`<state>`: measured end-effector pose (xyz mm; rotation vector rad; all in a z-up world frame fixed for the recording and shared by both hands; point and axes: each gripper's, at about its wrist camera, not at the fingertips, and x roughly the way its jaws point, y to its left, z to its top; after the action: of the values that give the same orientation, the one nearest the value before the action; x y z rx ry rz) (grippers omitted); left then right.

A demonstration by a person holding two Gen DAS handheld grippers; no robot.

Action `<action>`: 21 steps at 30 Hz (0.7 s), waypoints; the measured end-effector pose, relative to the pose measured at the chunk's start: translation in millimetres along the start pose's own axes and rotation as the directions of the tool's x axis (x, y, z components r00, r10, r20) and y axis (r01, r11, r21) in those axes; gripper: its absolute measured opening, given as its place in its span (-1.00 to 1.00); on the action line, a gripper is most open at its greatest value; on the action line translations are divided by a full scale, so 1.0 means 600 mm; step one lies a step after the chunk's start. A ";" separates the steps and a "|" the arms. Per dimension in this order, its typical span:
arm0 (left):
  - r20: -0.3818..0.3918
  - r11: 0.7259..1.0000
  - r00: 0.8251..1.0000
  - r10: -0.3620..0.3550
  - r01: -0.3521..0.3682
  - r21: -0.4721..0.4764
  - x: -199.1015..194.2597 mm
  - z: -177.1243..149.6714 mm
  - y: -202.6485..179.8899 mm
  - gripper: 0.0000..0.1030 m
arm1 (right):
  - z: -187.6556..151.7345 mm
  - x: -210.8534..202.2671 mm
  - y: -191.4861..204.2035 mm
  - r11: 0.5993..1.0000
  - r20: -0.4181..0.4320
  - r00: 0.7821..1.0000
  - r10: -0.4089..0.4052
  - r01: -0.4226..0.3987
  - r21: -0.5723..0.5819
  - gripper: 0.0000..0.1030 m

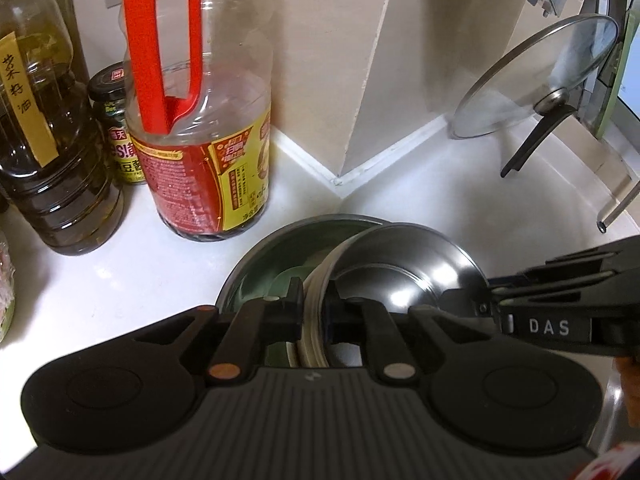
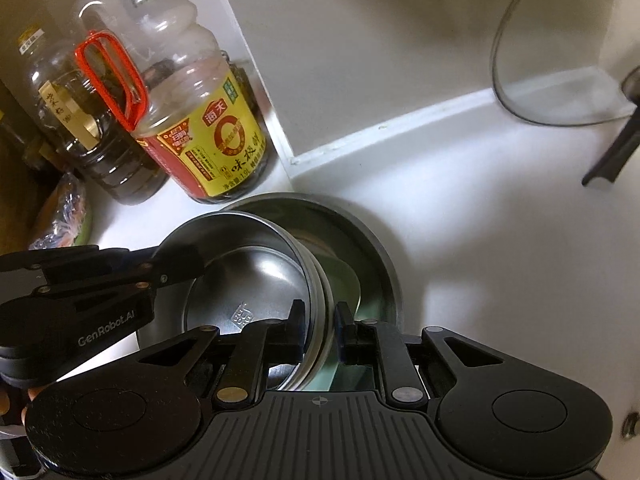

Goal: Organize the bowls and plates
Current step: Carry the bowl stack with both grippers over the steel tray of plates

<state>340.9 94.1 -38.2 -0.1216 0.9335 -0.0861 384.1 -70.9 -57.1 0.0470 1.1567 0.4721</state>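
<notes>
Both grippers grip one small stack of steel dishes, tilted on edge over a larger steel basin [image 1: 256, 264] that sits on the white counter [image 1: 460, 200]. The left gripper [image 1: 314, 312] is nearly closed across the rim of the stack, its two fingers pinching several nested rims whose pale edges show between the pads; the top dish of the stack, a shallow steel plate [image 1: 400, 268], opens to the right in the left wrist view. The right gripper [image 2: 322, 322] is likewise nearly closed on the opposite rim of the same stack [image 2: 316, 304], where the plate's hollow faces left [image 2: 248, 280]. The stack thus lies directly between the two sets of fingers, neither hand nearer than the other, and its flat faces stand close to vertical, with the basin [image 2: 372, 248] immediately below and behind it. The coming move probably turns on this tilt: the stack would have to rotate toward level before settling into the basin. A soy sauce jug [image 1: 208, 140], an oil bottle [image 1: 48, 128] and a leaning glass lid [image 1: 536, 80] stand well apart.
</notes>
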 end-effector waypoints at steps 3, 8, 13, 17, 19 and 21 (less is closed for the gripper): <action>0.000 1.000 1.000 0.006 -0.006 0.007 0.003 0.001 -0.002 -0.79 | -0.001 -0.002 0.001 1.000 0.006 1.000 -0.007 0.007 0.007 -0.70; 0.003 1.000 1.000 0.014 -0.014 -0.001 -0.002 -0.001 -0.002 -0.78 | -0.008 -0.009 0.006 1.000 0.055 0.998 -0.018 0.019 -0.018 -0.70; 0.023 1.000 1.000 0.016 -0.015 -0.012 -0.022 -0.011 -0.002 -0.78 | -0.018 -0.029 0.012 0.998 0.108 0.994 -0.019 0.025 -0.055 -0.70; 0.055 1.000 0.998 0.027 -0.027 -0.005 -0.045 -0.019 -0.006 -0.77 | -0.031 -0.043 0.021 0.995 0.142 0.990 -0.013 0.026 -0.092 -0.70; 0.076 0.999 0.997 0.033 -0.033 0.004 -0.058 -0.022 -0.010 -0.77 | -0.038 -0.050 0.024 0.995 0.156 0.988 0.002 0.013 -0.098 -0.70; 0.092 0.999 0.995 0.036 -0.038 0.011 -0.069 -0.024 -0.015 -0.77 | -0.043 -0.055 0.025 0.995 0.169 0.986 0.007 0.010 -0.101 -0.69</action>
<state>304.6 89.4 -12.4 -0.0960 0.8428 -0.0516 345.6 -75.0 -35.1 -0.0015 0.9645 0.5148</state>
